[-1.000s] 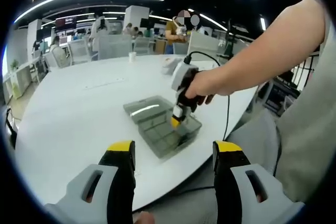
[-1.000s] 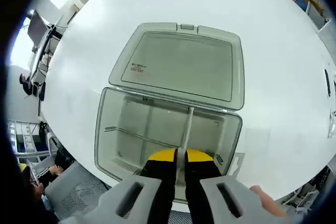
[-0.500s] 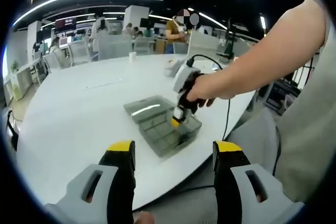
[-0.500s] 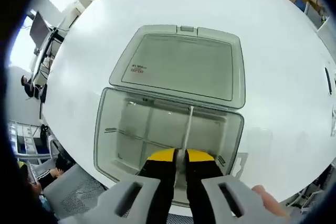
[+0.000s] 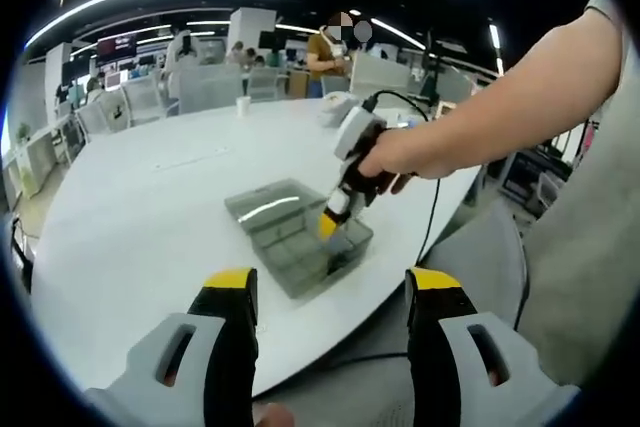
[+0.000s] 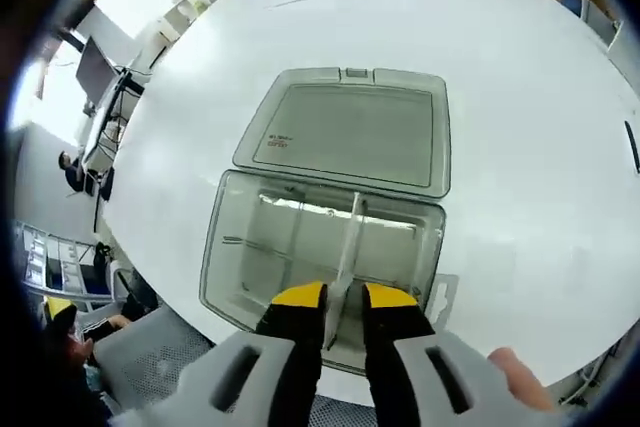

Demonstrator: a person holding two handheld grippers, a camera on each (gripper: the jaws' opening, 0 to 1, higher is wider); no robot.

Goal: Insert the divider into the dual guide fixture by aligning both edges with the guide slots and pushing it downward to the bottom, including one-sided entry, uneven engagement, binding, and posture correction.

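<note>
A grey see-through box (image 6: 230,257) sits near the table's edge, its lid (image 6: 345,132) lying flat behind it. A thin pale divider (image 6: 349,242) stands on edge inside, running from the far wall toward me. My right gripper (image 6: 344,299) straddles the divider's near end. Its yellow-tipped jaws are slightly parted, with a dark gap beside the strip. In the left gripper view a hand holds the right gripper (image 5: 329,226) tilted over the box (image 5: 290,247). My left gripper (image 5: 331,285) hangs wide open, well short of the box and holding nothing.
The round white table (image 5: 150,197) has its edge just in front of the box. A black cable (image 5: 432,217) trails from the right gripper over that edge. A paper cup (image 5: 242,104) and several chairs and people are far behind.
The right gripper's jaws have parted from a tight pinch on the divider to a small gap, and its view has drawn back from the box. The left gripper stays open.
</note>
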